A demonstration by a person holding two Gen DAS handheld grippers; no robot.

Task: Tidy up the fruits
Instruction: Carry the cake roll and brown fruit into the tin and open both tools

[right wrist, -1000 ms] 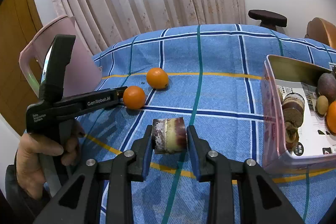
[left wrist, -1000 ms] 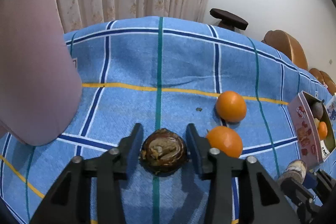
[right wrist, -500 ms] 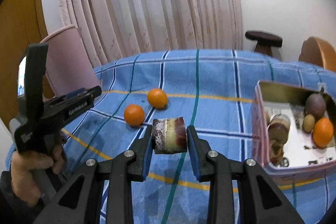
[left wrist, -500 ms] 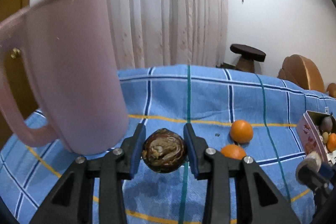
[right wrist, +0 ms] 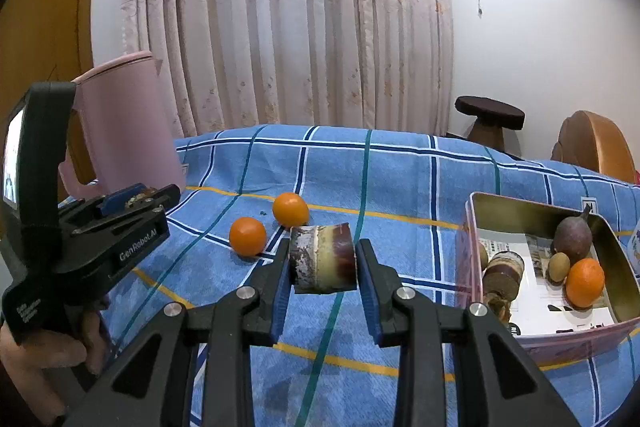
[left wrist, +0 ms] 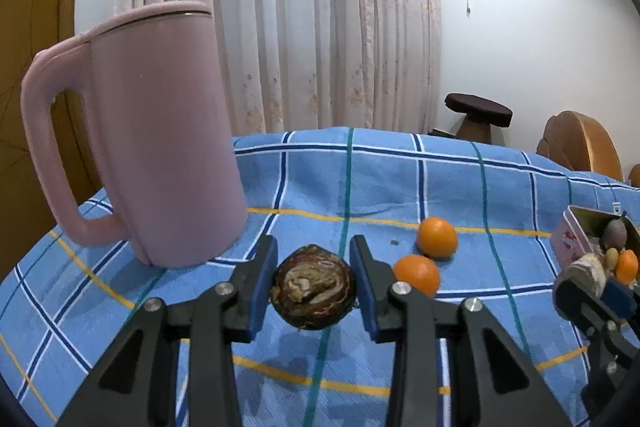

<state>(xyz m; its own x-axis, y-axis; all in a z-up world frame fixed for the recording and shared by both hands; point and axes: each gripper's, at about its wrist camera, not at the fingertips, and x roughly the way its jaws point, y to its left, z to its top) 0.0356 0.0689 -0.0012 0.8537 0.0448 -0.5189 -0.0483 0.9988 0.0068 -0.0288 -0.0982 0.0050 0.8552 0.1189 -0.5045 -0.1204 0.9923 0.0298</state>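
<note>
Brown round fruit point(left wrist: 313, 286) sitting clamped in left gripper point(left wrist: 313, 281); right gripper point(right wrist: 322, 261) gripping a banded cylindrical chunk point(right wrist: 322, 258).
Both hanging over blue checked cloth point(right wrist: 400, 179); two oranges point(right wrist: 247, 236) point(right wrist: 290, 209) lying at 10-11 o'clock of right gripper, pink box point(right wrist: 536, 341) holding more fruit at 3 o'clock.

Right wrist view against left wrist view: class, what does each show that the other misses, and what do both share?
Only the right wrist view shows the tin's floor with its printed paper, a person's hand holding the left gripper, and the side of the cut sugarcane piece in the right gripper.

Only the left wrist view shows the pink jug's handle loop and the cut end of the piece in its jaws.

Both show two loose oranges, the tin and the checked cloth.
</note>
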